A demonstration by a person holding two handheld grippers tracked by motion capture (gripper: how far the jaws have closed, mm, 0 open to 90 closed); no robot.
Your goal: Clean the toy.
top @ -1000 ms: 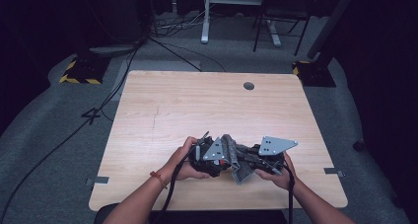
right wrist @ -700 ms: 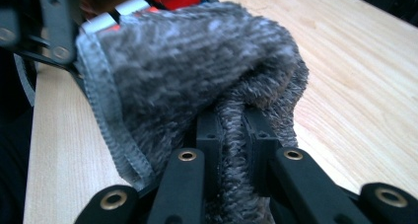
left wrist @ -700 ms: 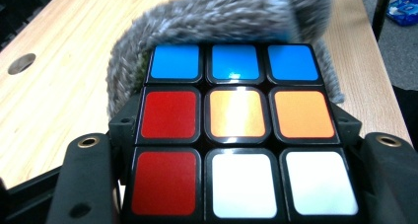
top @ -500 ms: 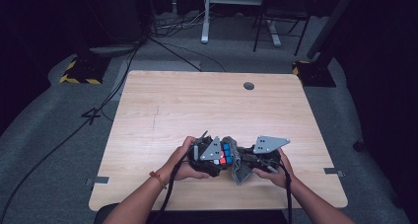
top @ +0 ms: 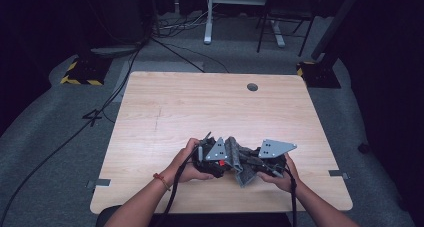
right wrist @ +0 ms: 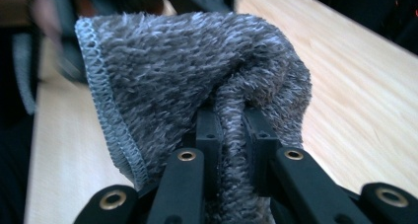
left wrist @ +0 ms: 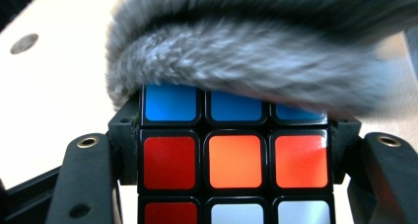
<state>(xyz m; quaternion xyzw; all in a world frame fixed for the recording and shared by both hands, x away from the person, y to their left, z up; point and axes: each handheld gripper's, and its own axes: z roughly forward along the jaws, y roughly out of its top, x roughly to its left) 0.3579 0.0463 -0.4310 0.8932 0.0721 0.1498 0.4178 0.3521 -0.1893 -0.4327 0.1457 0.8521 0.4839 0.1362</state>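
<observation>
Left hand-held gripper (left wrist: 231,184) clamped on a puzzle cube (left wrist: 235,160), held just above the bench (top: 165,112). Right hand-held gripper (right wrist: 231,135) pinched on a fold of grey towel (right wrist: 197,71), draped against the cube's blue row. No readable writing. Compared with a second ago: cloth swung over the cube; grippers closer together.

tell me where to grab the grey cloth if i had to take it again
Grip the grey cloth on a pinched-up fold, as the right gripper does now: its pile is soft and bunches into a ridge the jaws can close on. Come from the side away from the puzzle cube, which the left gripper clamps by its flat sides.
</observation>
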